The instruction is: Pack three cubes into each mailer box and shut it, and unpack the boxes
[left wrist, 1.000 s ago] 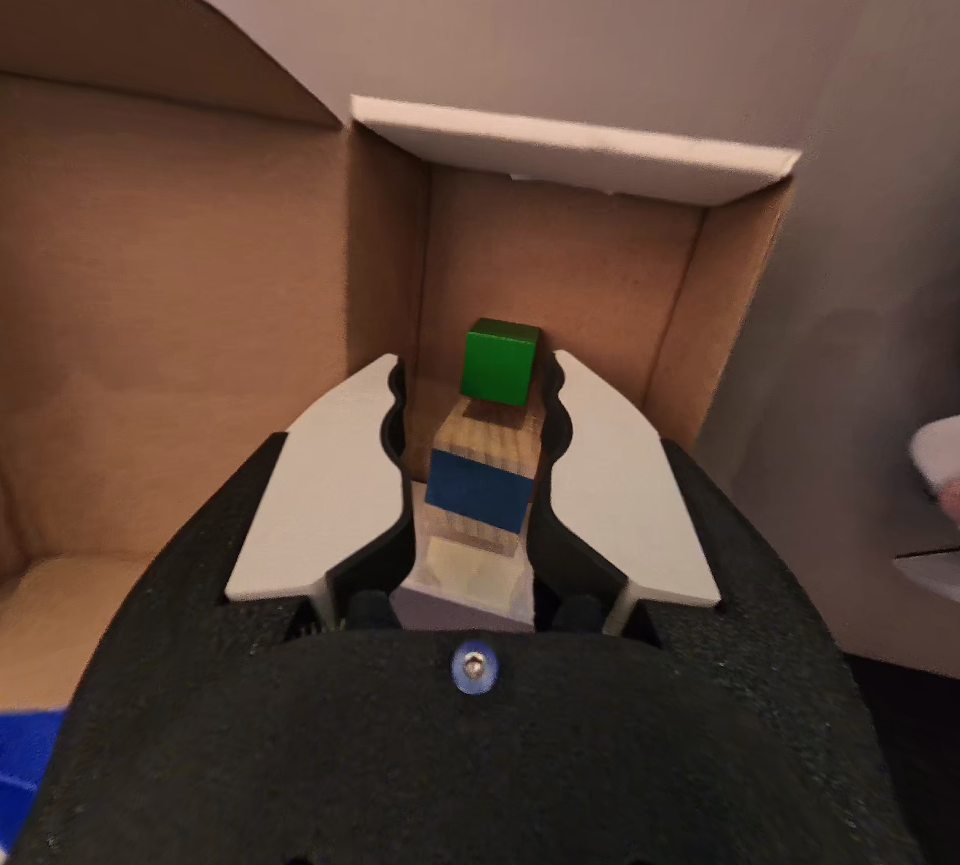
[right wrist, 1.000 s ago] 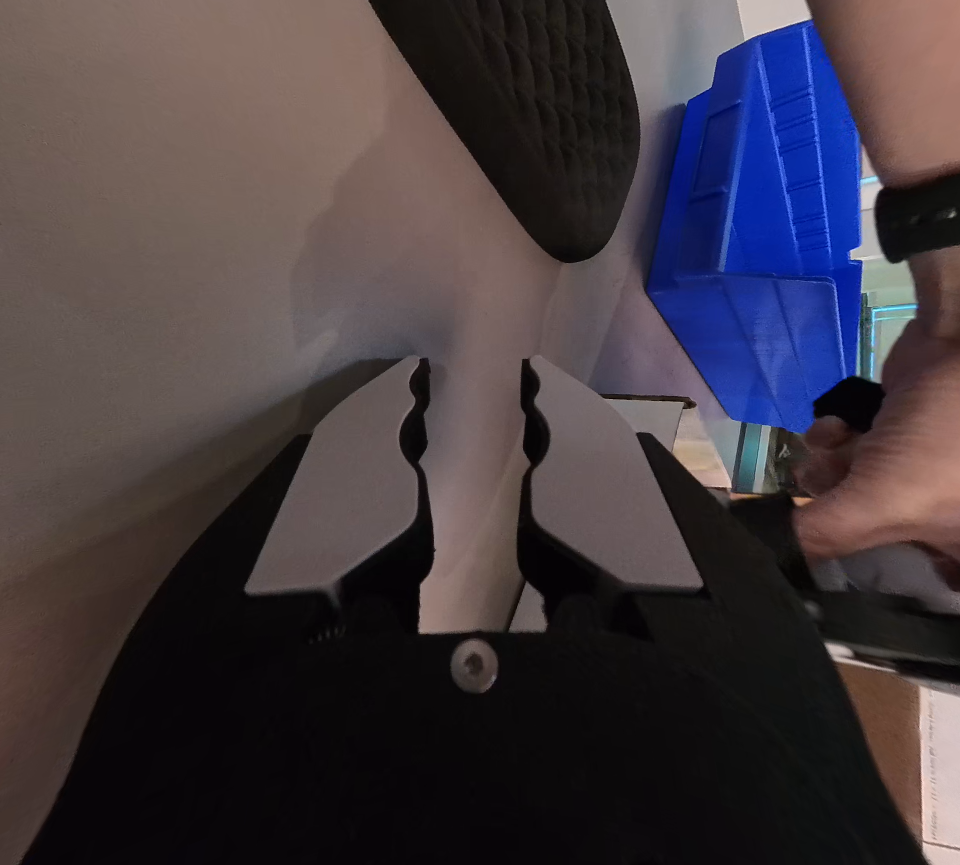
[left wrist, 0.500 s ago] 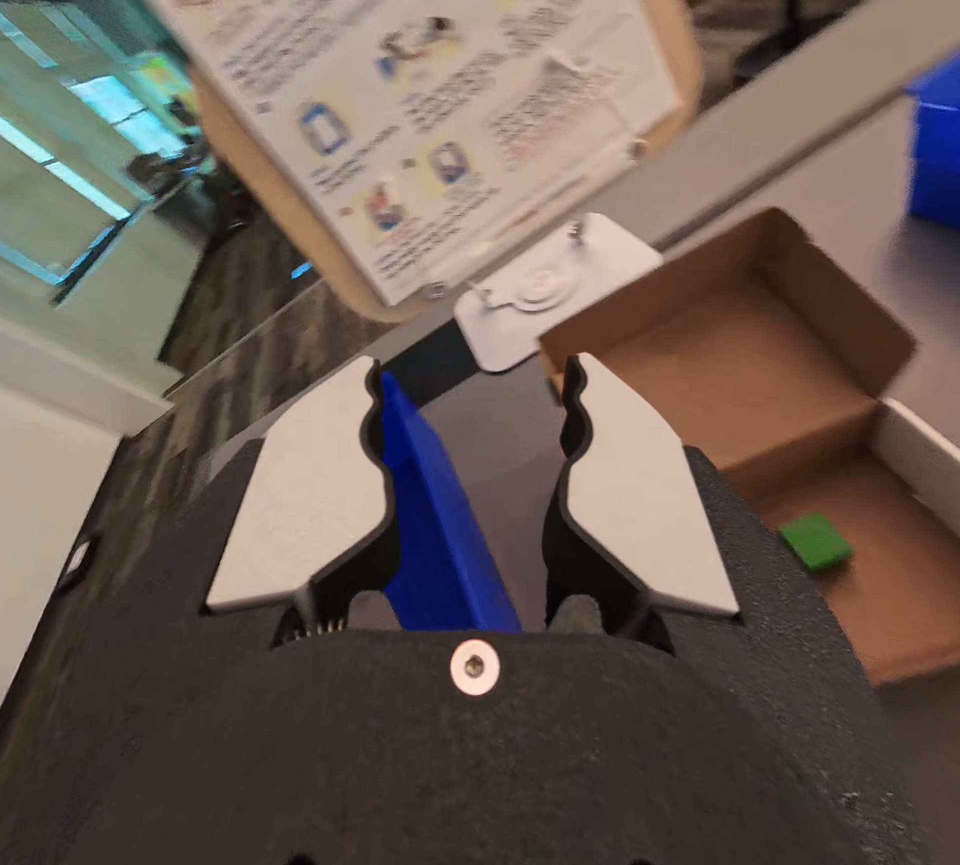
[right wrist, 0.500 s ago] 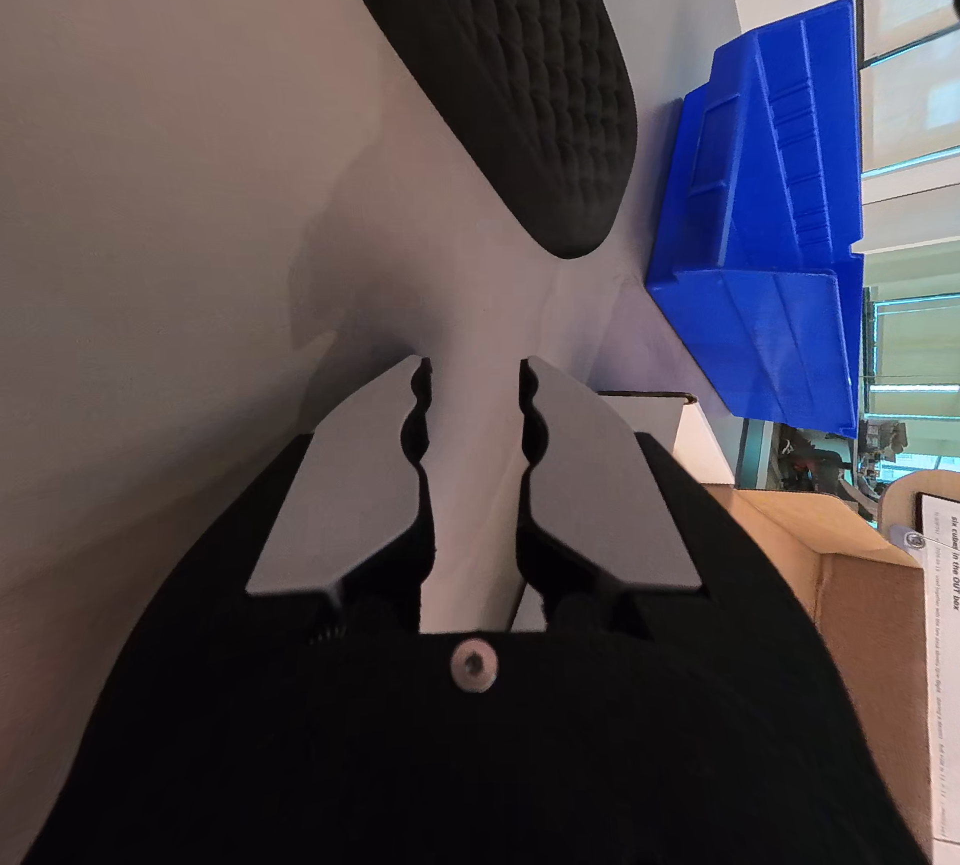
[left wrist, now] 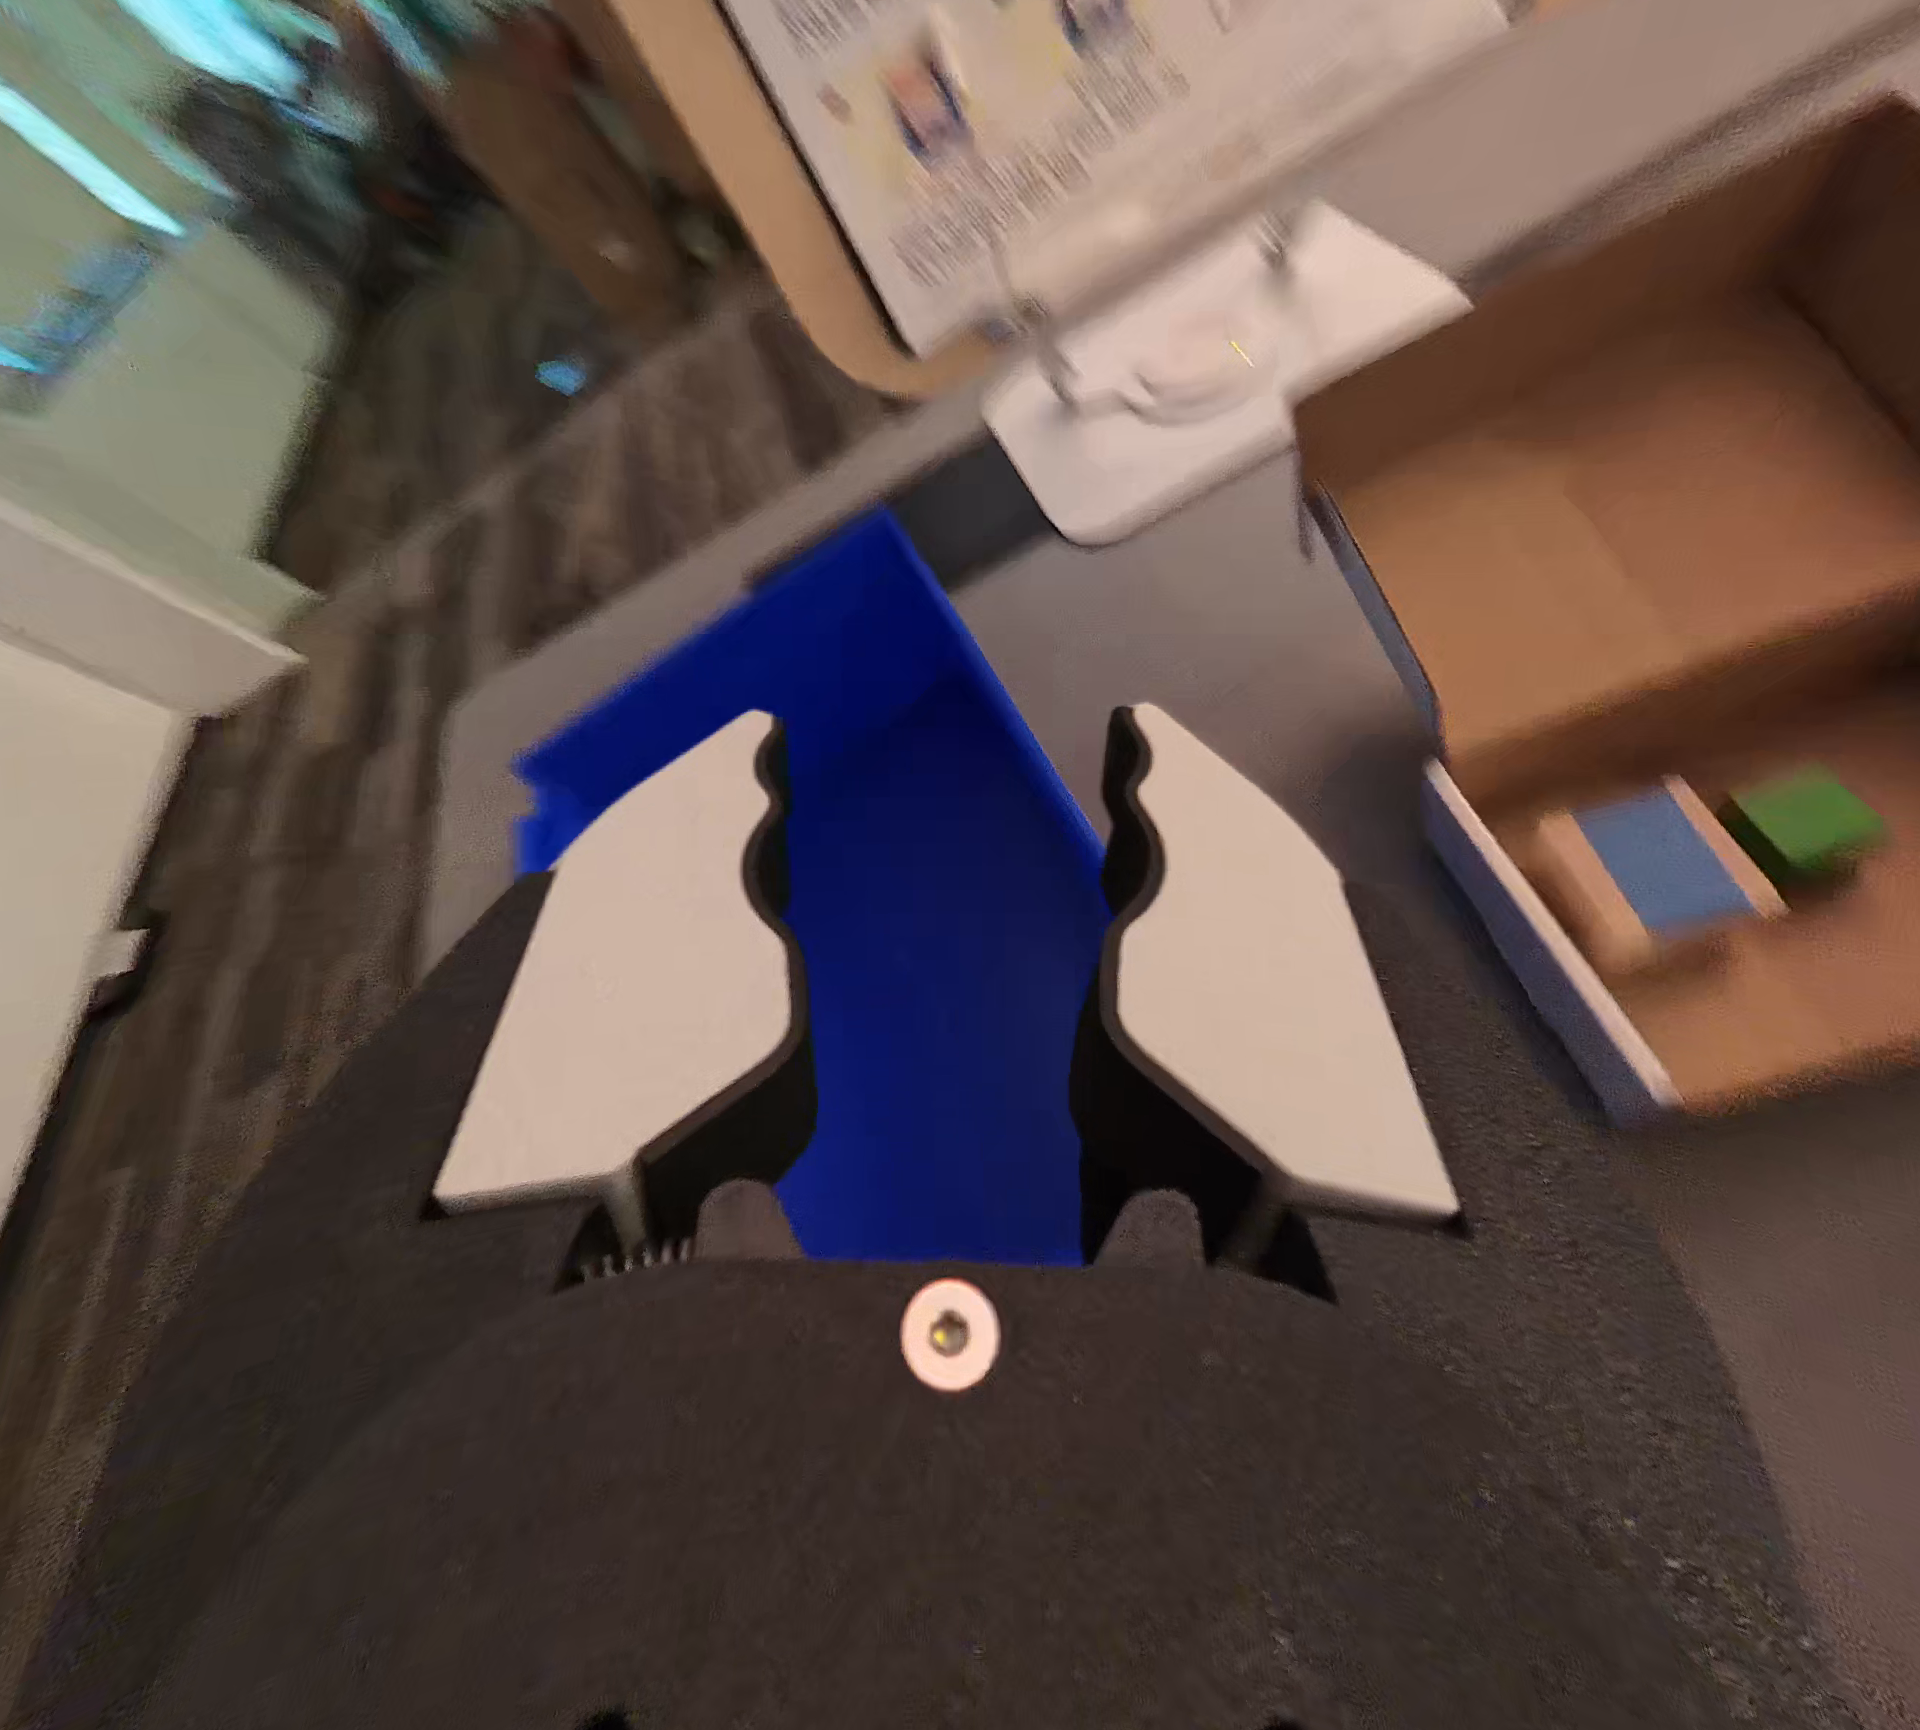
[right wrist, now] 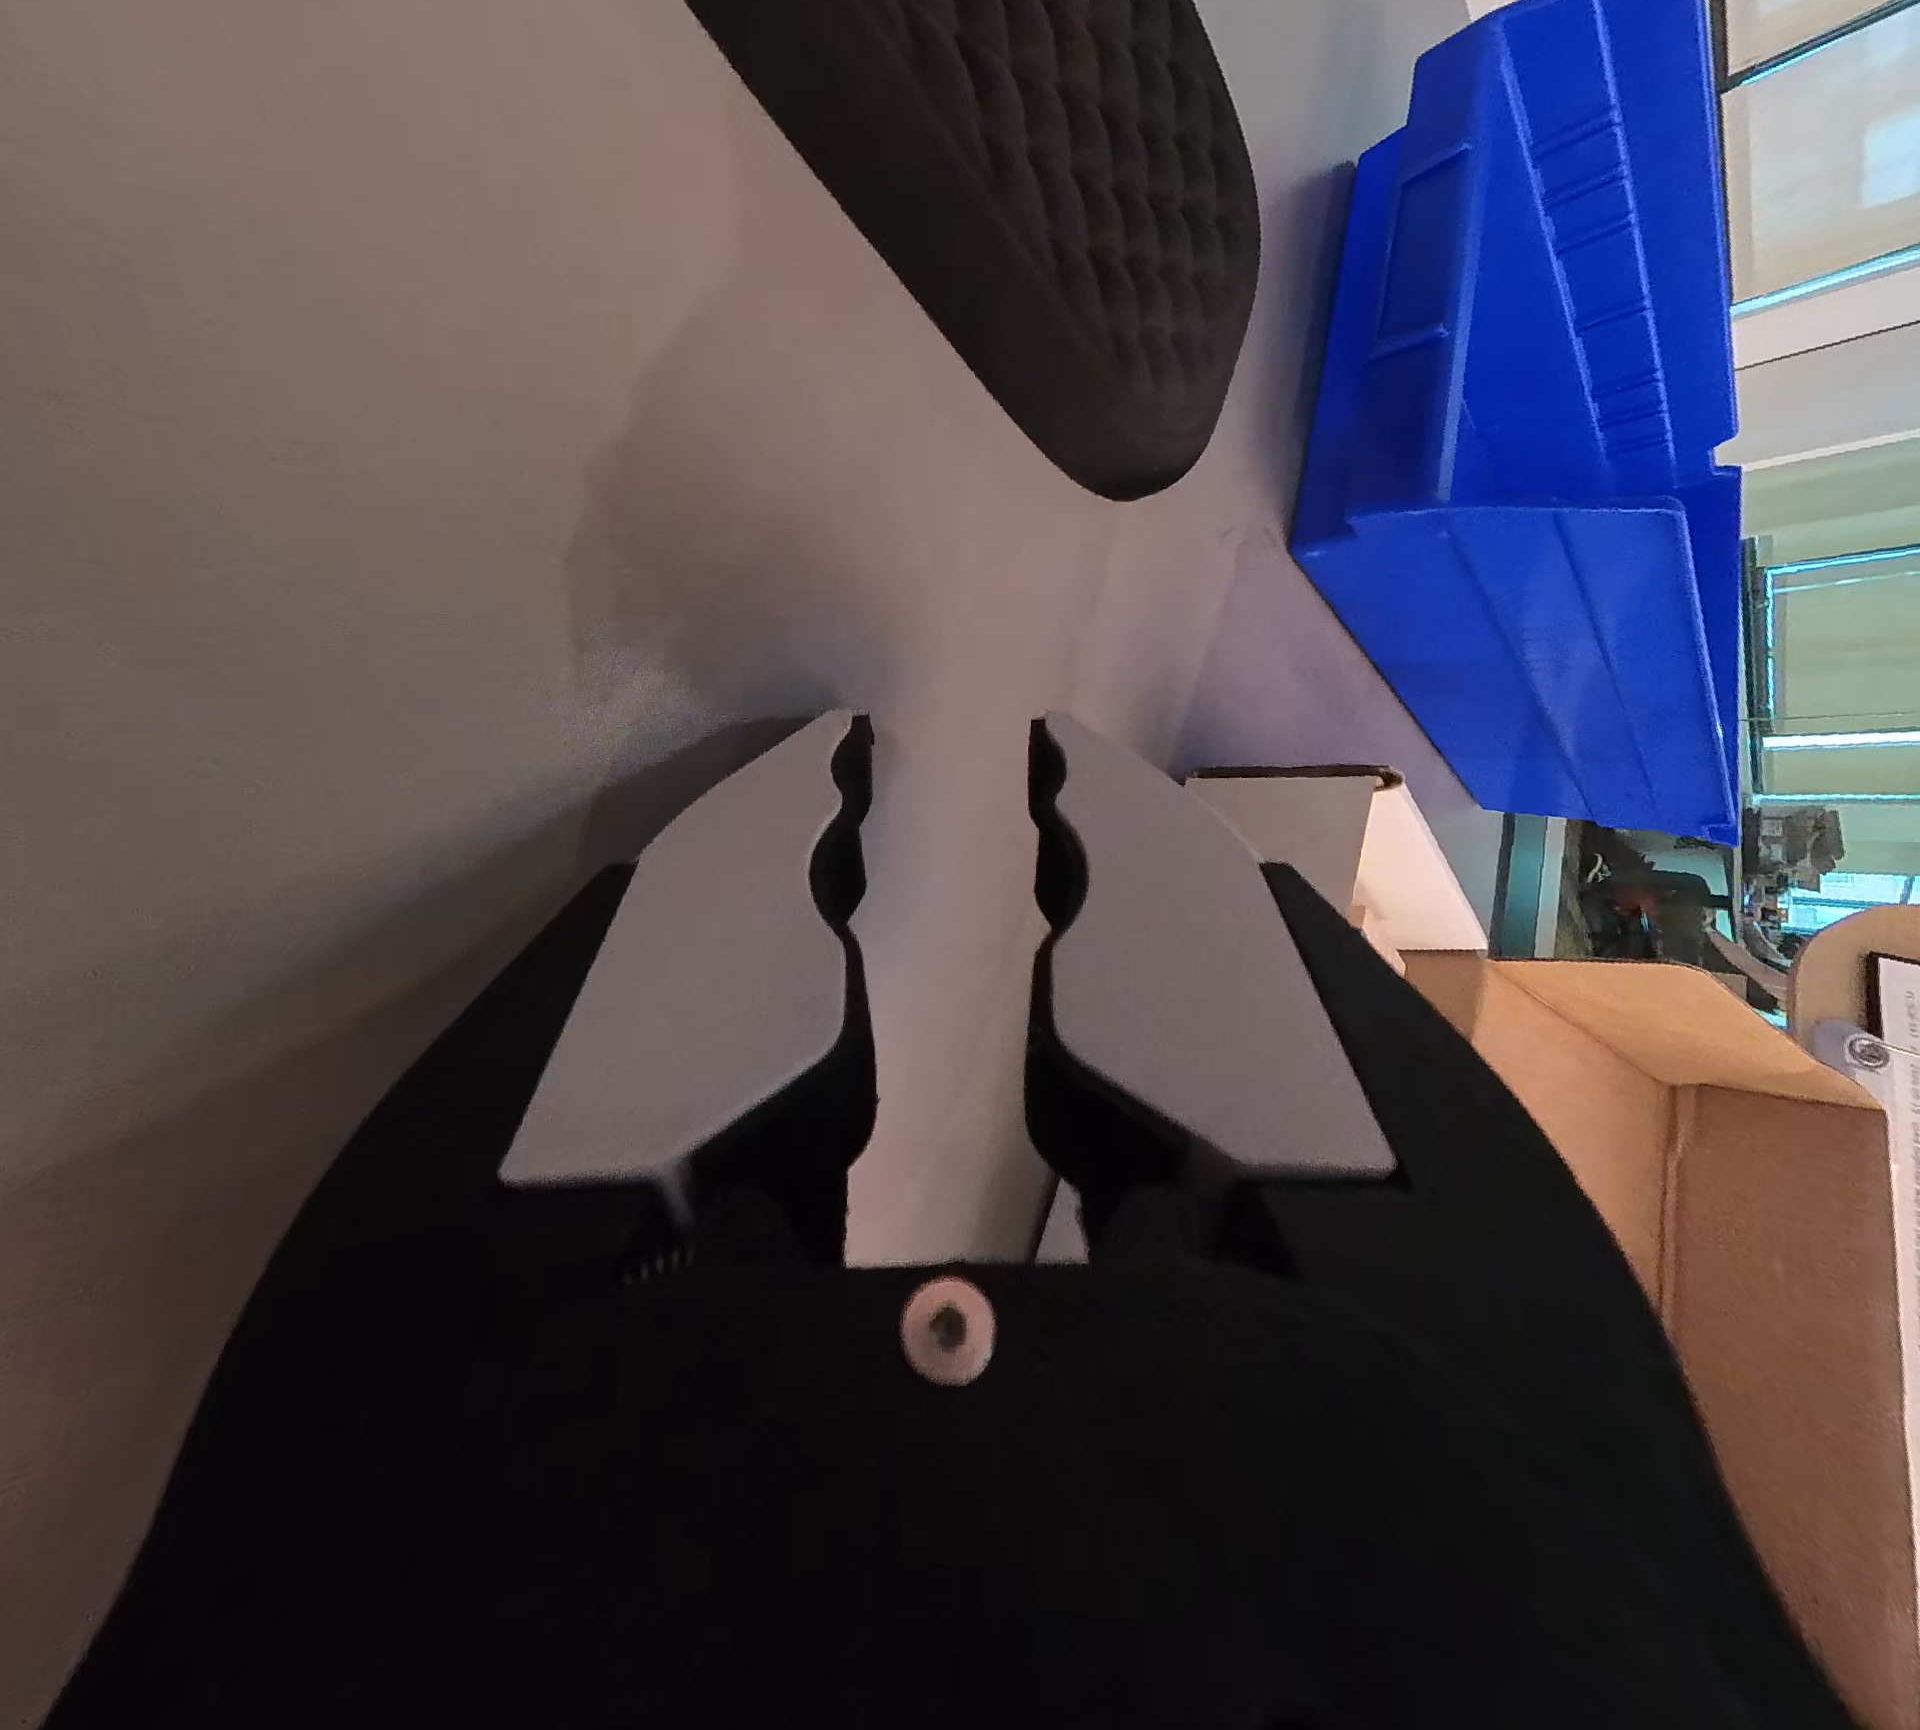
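My left claw [left wrist: 940,745]: jaws wide apart, empty, over a blue plastic bin [left wrist: 914,932] on the grey bench [left wrist: 1195,641]. Right of that bin: open brown cardboard mailer box [left wrist: 1621,537], holding a green cube [left wrist: 1808,823] just beside a wooden cube with a blue face [left wrist: 1662,865]. Behind the bin: printed instruction sheet on a wooden board [left wrist: 1039,18], text blurred. My right claw [right wrist: 951,735]: jaws parted, gripping nothing, near a second blue plastic bin [right wrist: 1558,454] and a black quilted pad [right wrist: 935,101].

Deep blue plastic bin [left wrist: 914,849] ahead, brown cardboard mailer box [left wrist: 1621,558] holding a green wooden cube [left wrist: 1808,823] and a pale wooden cube with a blue face [left wrist: 1662,865]; black quilted pad [right wrist: 987,122].
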`<control>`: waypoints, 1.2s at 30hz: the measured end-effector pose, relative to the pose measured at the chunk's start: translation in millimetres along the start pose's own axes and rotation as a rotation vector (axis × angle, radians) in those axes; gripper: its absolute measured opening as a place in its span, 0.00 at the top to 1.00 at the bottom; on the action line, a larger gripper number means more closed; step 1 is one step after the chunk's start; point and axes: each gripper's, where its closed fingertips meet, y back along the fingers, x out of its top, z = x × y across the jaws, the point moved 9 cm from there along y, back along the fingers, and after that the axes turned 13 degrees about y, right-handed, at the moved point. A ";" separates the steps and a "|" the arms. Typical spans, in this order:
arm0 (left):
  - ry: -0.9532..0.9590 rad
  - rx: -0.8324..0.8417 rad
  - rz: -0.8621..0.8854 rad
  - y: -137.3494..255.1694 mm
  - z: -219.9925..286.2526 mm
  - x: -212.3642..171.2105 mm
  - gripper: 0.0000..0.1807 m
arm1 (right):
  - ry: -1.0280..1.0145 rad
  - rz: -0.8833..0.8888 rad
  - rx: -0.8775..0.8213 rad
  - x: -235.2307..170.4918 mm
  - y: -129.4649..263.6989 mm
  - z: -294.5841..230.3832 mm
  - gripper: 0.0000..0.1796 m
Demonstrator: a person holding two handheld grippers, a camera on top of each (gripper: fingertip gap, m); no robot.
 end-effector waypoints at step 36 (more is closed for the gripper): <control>0.297 -0.266 -1.201 -105.0 -22.8 -118.8 0.65 | 0.000 -0.001 -0.007 0.1 -3.0 -0.8 0.86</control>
